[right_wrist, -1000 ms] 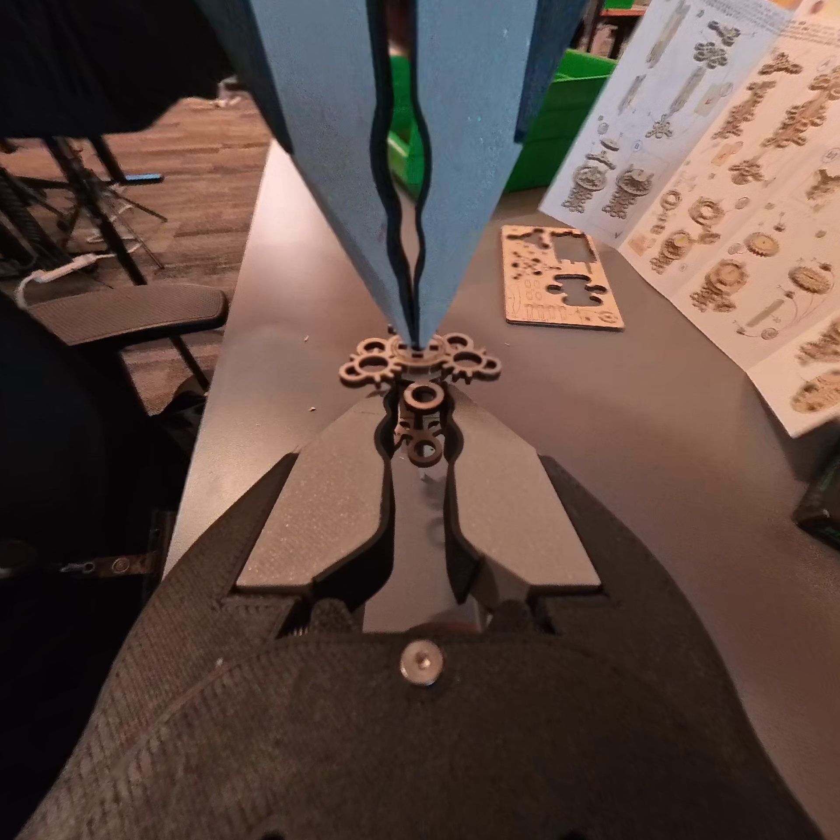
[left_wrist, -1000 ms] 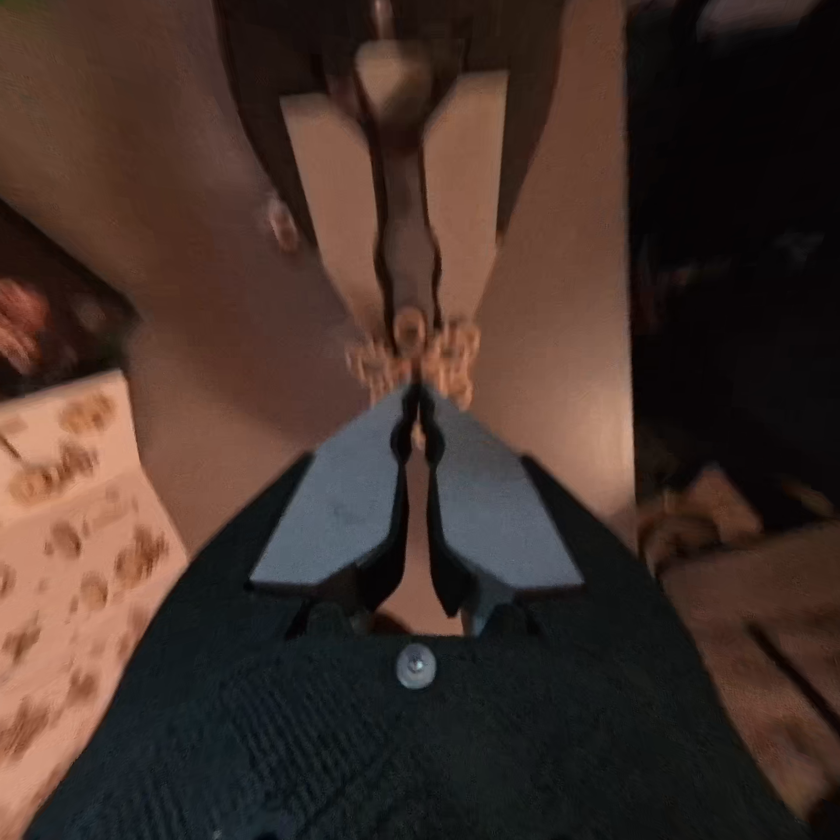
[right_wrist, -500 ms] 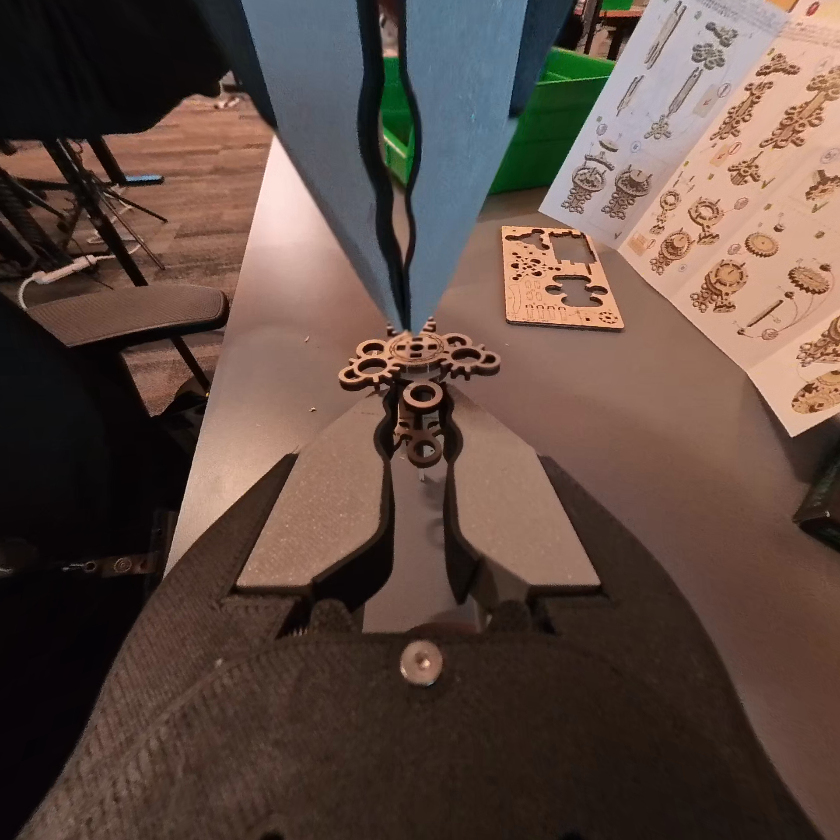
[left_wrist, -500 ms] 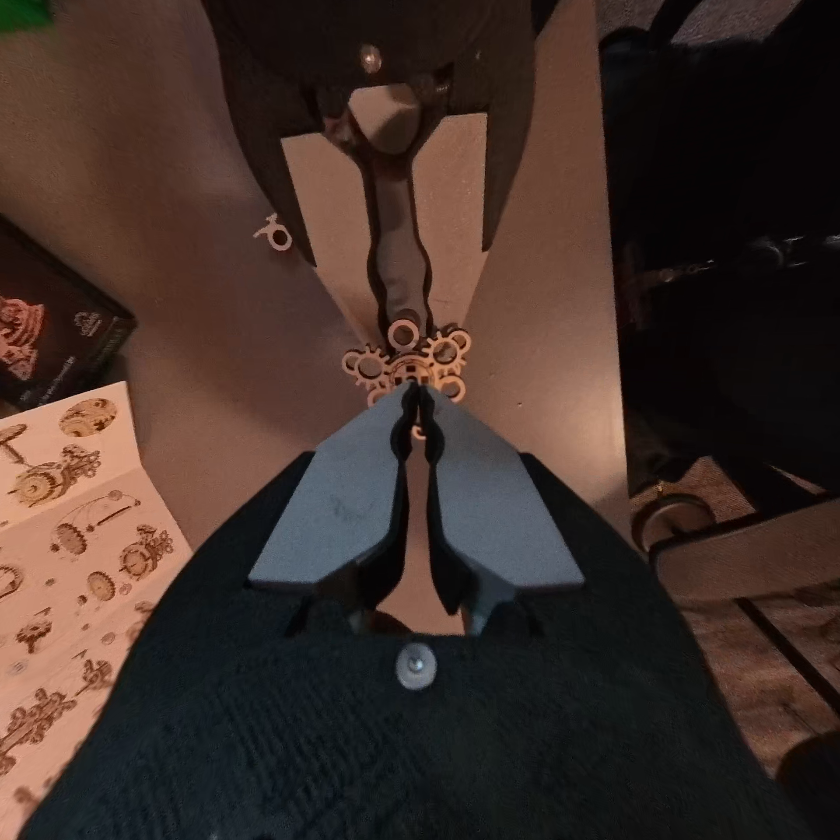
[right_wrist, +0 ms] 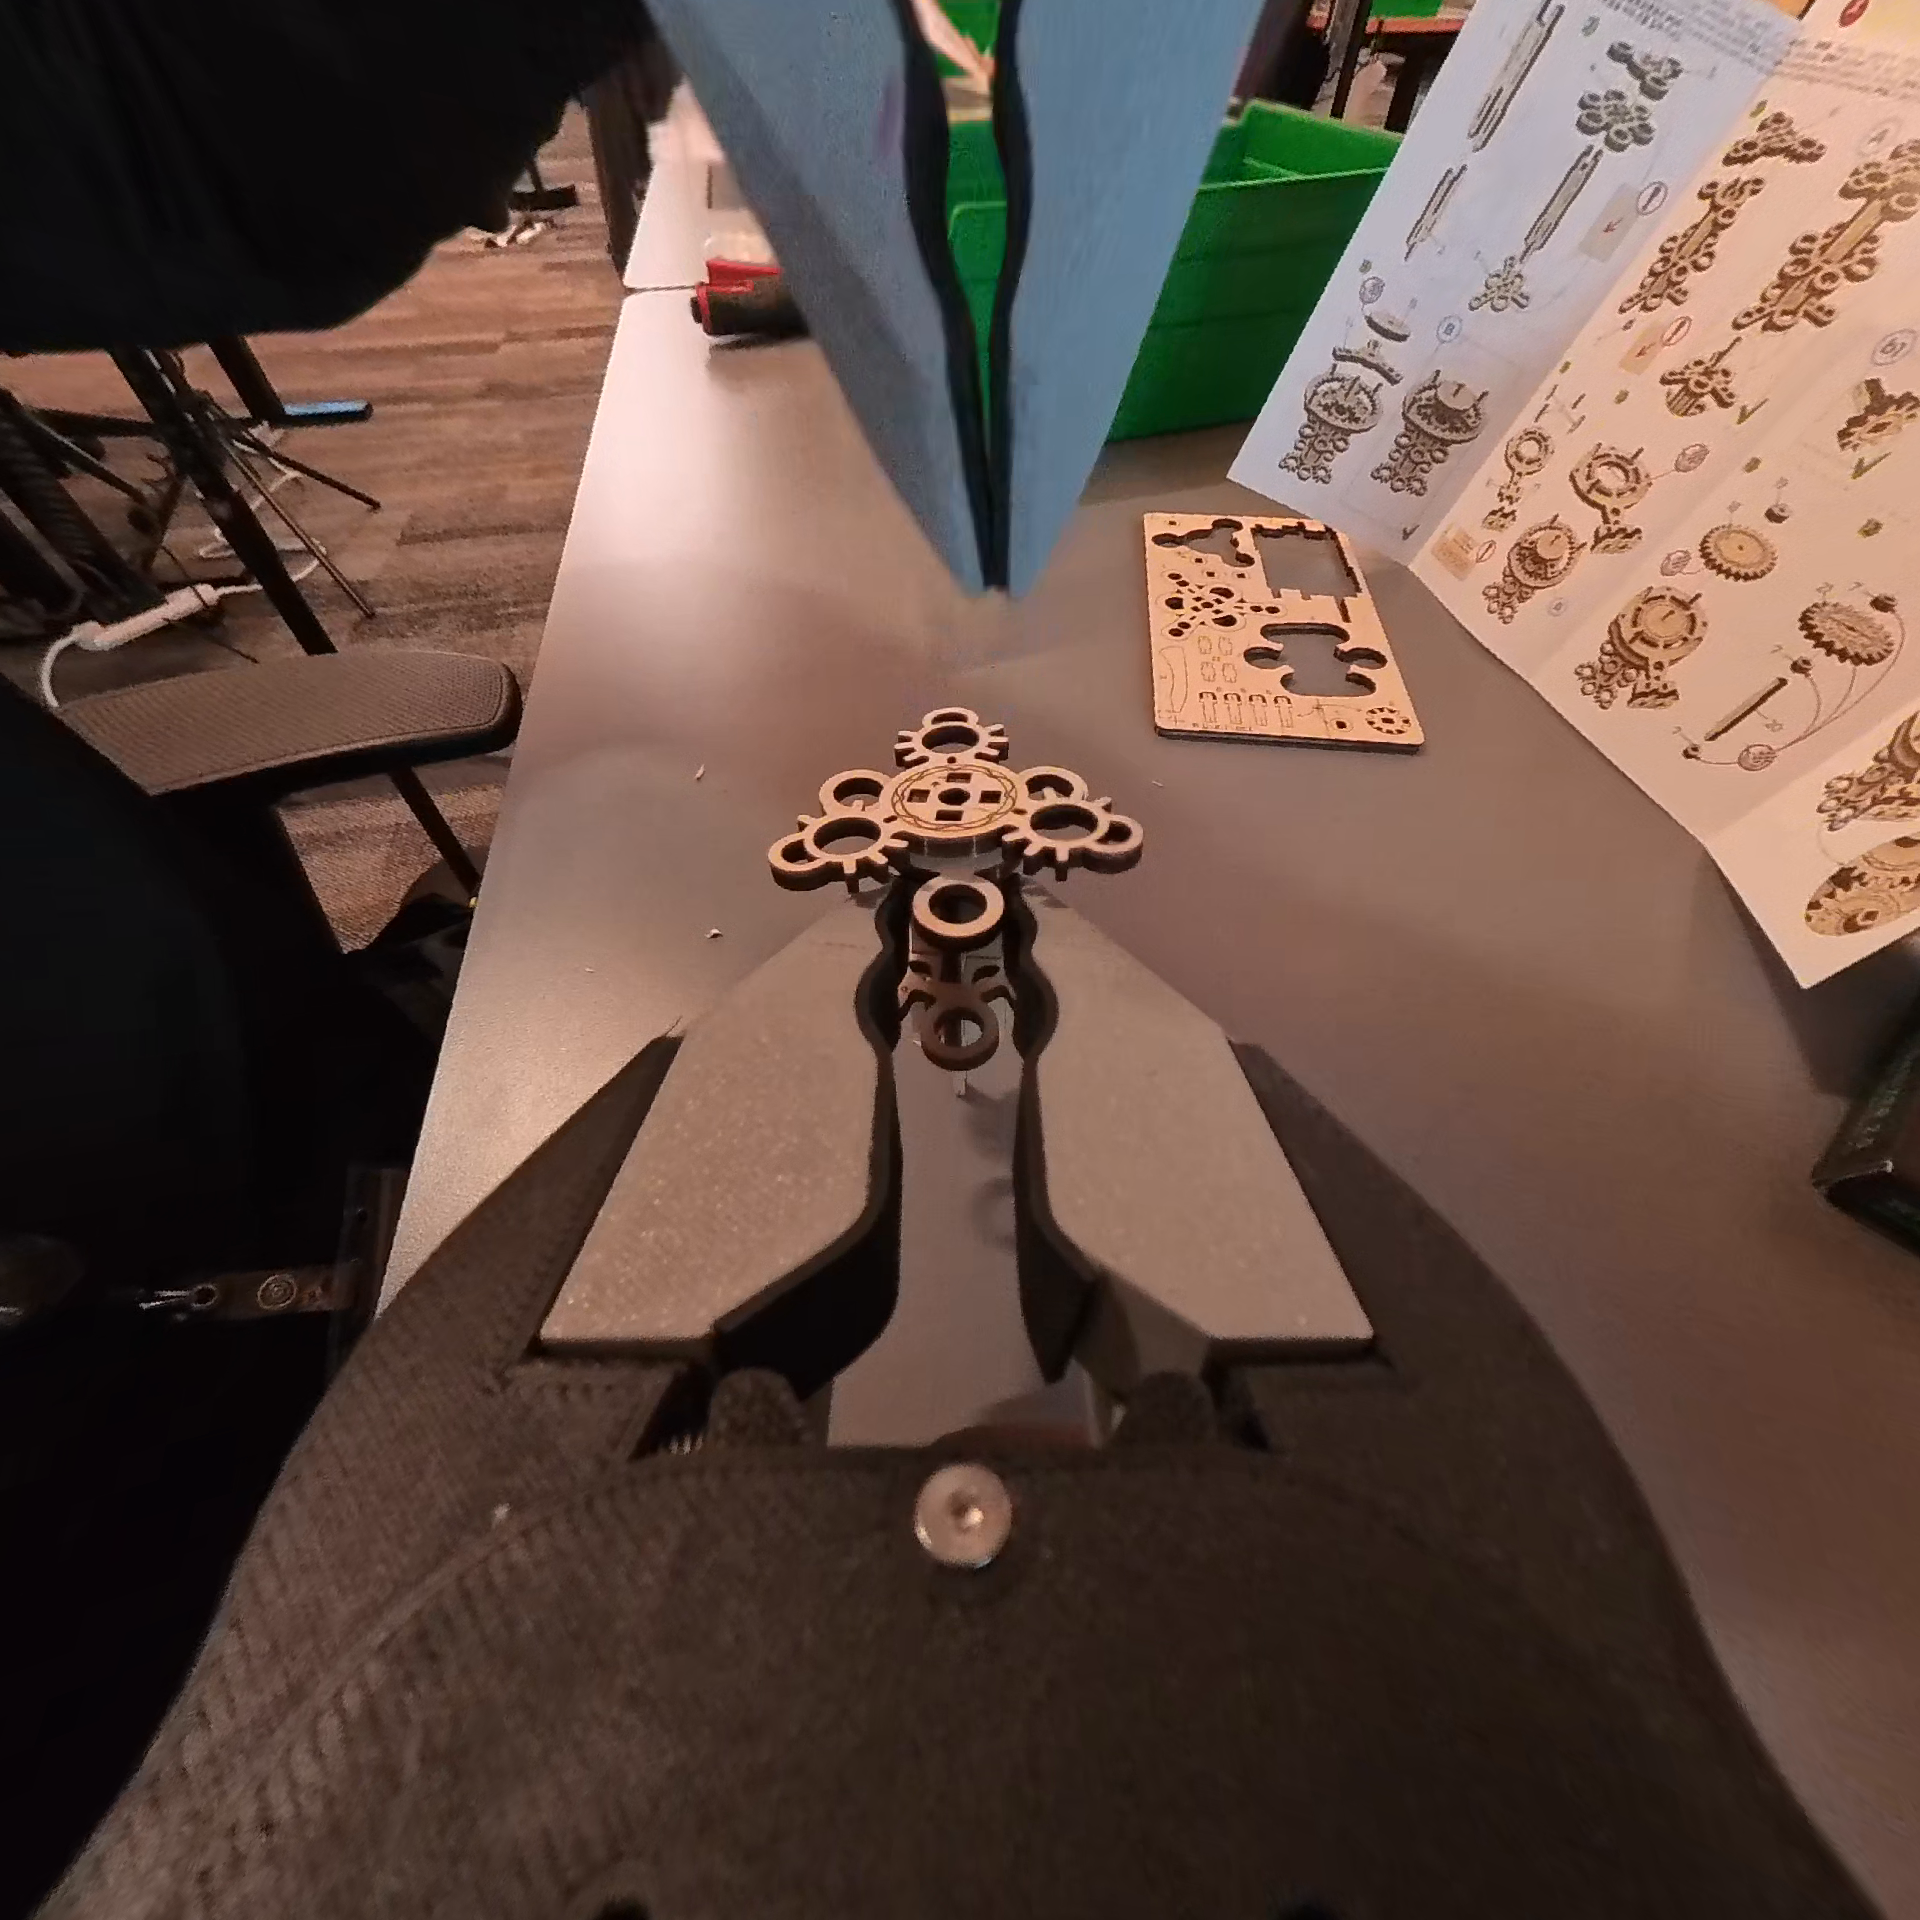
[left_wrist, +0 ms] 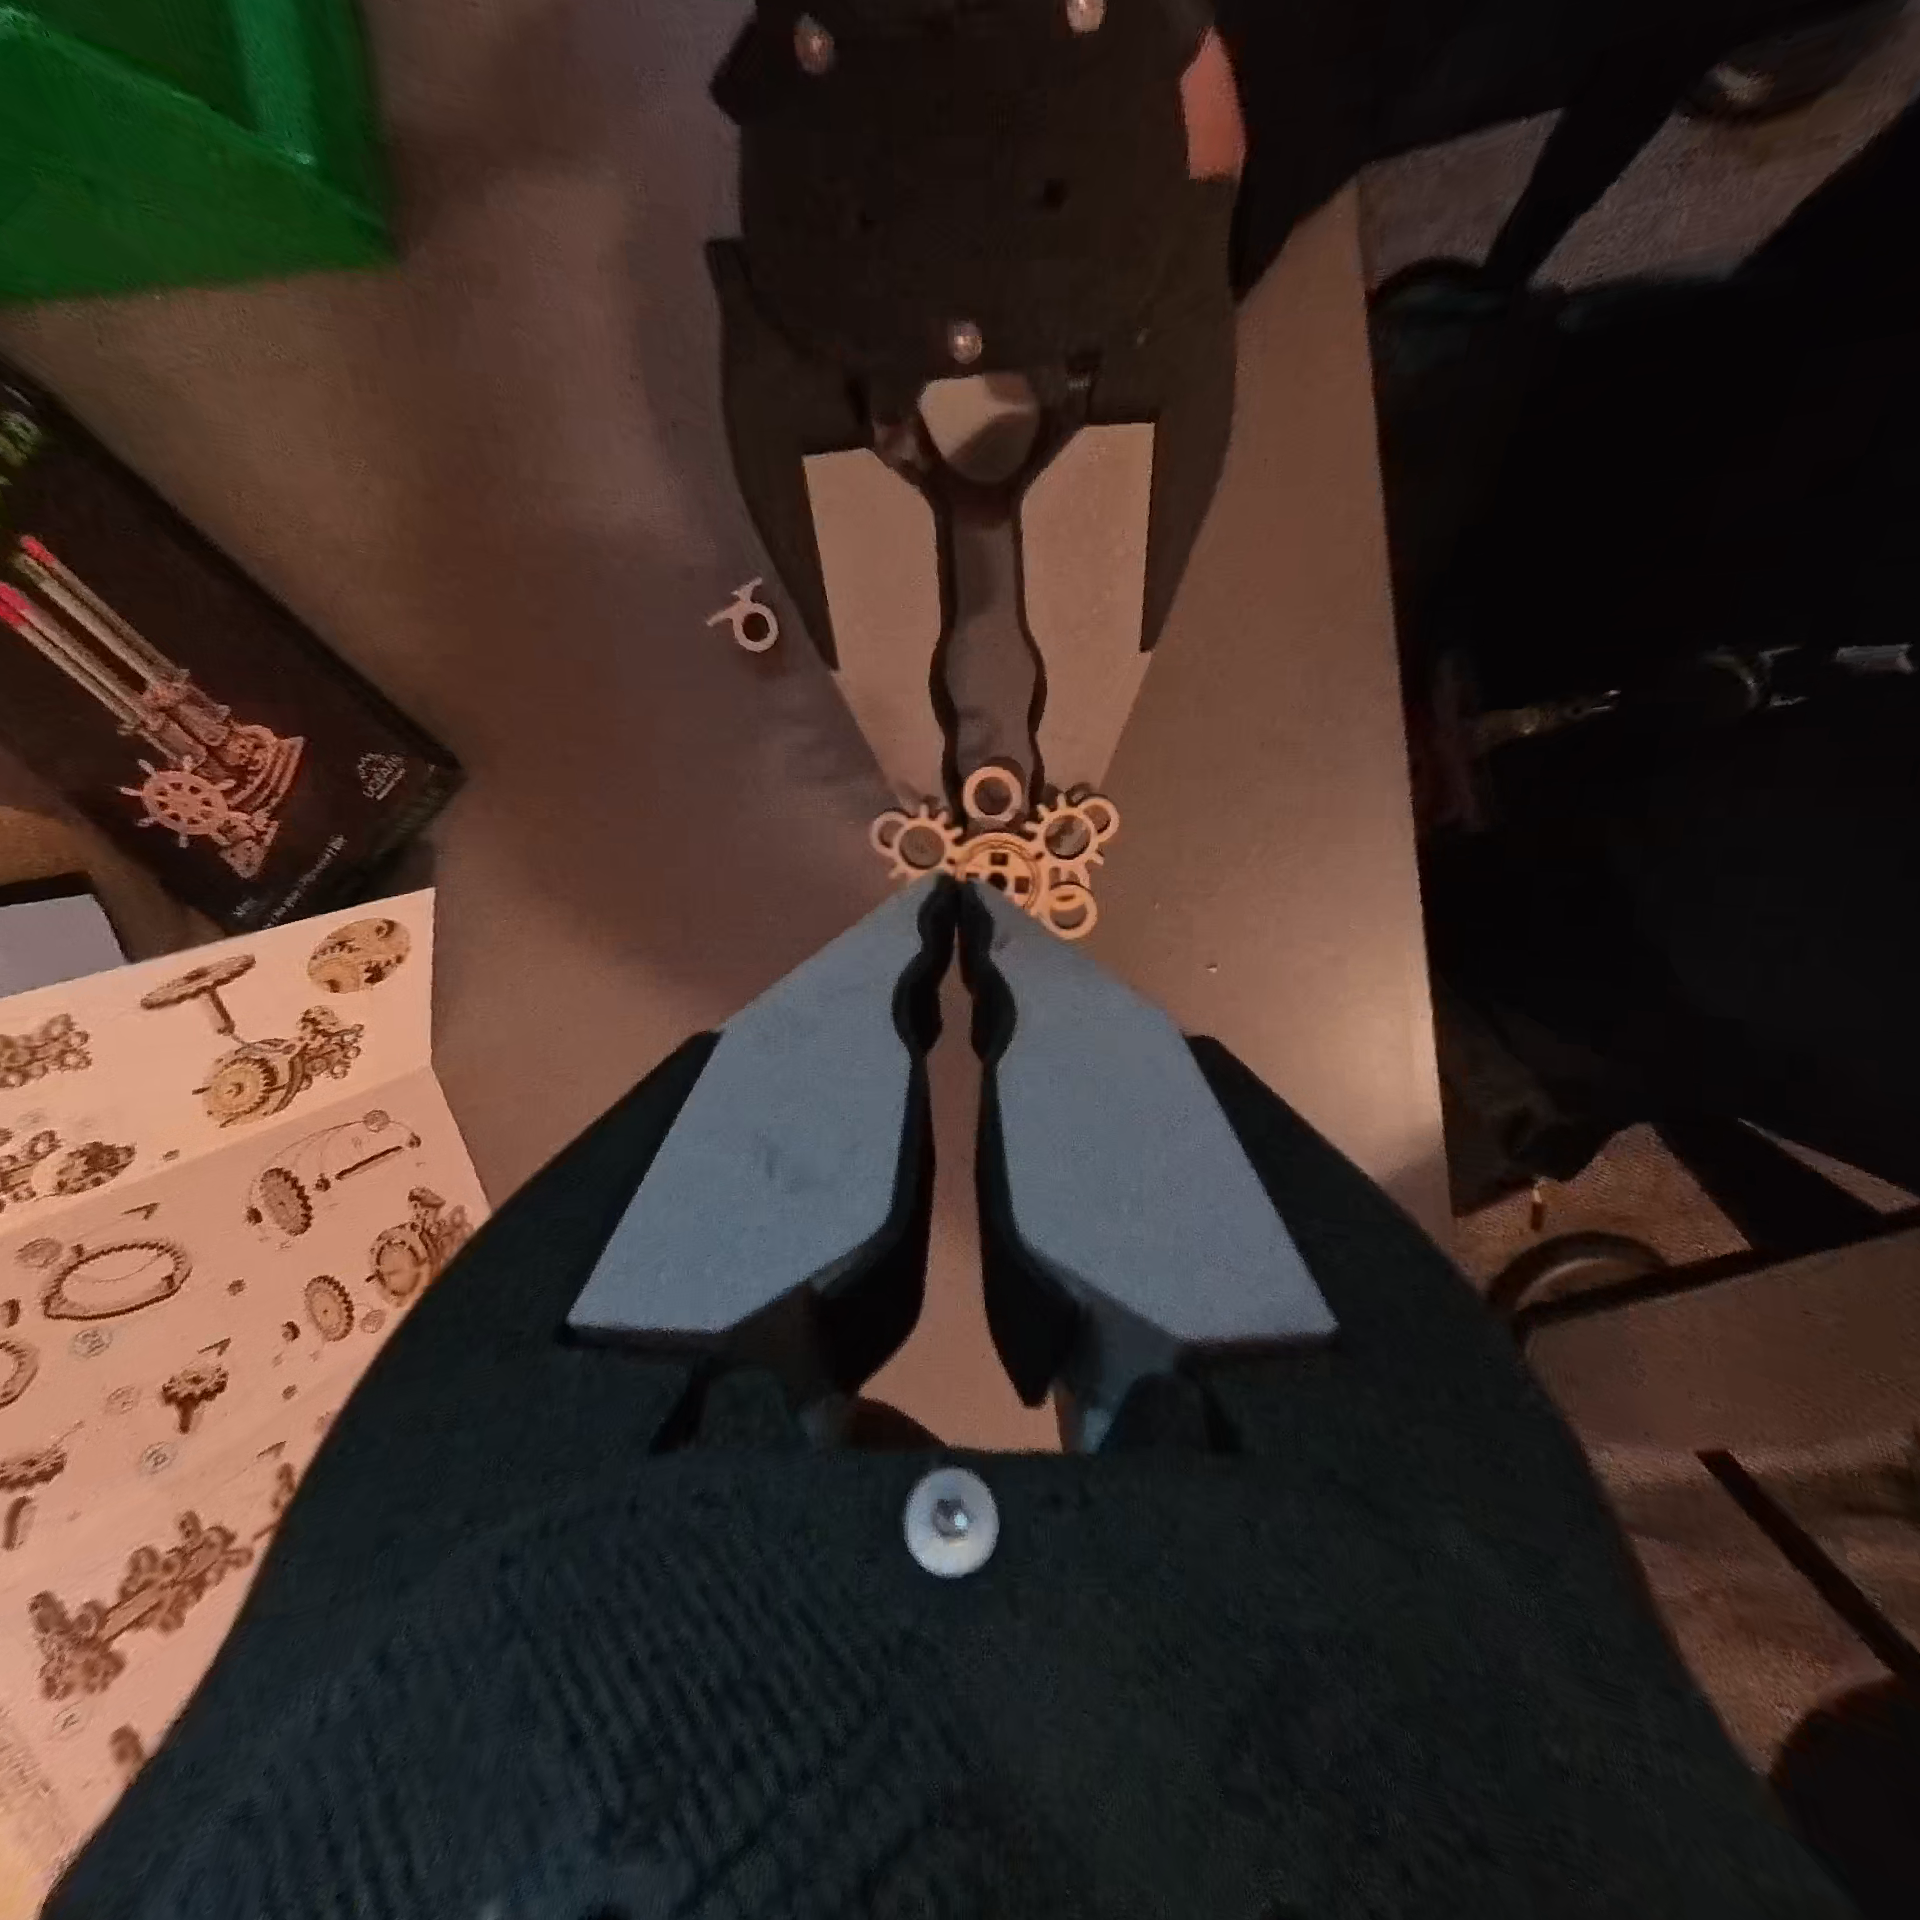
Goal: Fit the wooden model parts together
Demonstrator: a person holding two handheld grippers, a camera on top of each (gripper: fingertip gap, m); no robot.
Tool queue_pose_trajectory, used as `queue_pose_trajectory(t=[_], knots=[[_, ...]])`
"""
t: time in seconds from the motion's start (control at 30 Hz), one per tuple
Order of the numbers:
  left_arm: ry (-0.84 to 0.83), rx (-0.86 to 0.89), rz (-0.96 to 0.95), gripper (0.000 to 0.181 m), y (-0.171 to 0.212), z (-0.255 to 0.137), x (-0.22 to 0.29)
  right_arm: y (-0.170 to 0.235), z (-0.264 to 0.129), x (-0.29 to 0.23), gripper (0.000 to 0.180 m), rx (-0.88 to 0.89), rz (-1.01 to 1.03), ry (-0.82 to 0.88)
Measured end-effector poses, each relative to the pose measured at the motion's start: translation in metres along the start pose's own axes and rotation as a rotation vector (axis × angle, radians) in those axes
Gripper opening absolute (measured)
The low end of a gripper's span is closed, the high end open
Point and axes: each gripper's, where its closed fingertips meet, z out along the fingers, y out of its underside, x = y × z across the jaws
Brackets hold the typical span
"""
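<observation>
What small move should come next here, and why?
Probably lower the left gripper so its shut jaws press the gear-edged plate down at its slotted centre. The right gripper clamps the ringed piece under the plate's near edge; the left hangs clear above it, and the joint may not be seated.

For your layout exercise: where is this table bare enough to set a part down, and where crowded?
Bare: the table between the gear-lobed plate and the punched sheet. Crowded: around the right gripper, and by the instruction sheet.
</observation>
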Motion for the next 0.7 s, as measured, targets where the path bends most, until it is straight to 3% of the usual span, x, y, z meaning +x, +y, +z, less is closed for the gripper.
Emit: queue_pose_trajectory(t=[0.17,0.3,0.7], knots=[[0.110,-0.056,-0.034,0.000,0.007,0.026,0.016,0.001,-0.001,0.001,0.014,-0.004,0.022,-0.008],[0.041,-0.128,0.026,0.000,0.032,0.062,0.015,0.001,-0.001,0.001,0.014,-0.004,0.009,-0.001],[0.082,-0.091,0.000,0.000,0.030,0.073,0.018,0.001,-0.004,0.000,0.014,0.000,-0.006,0.010]])
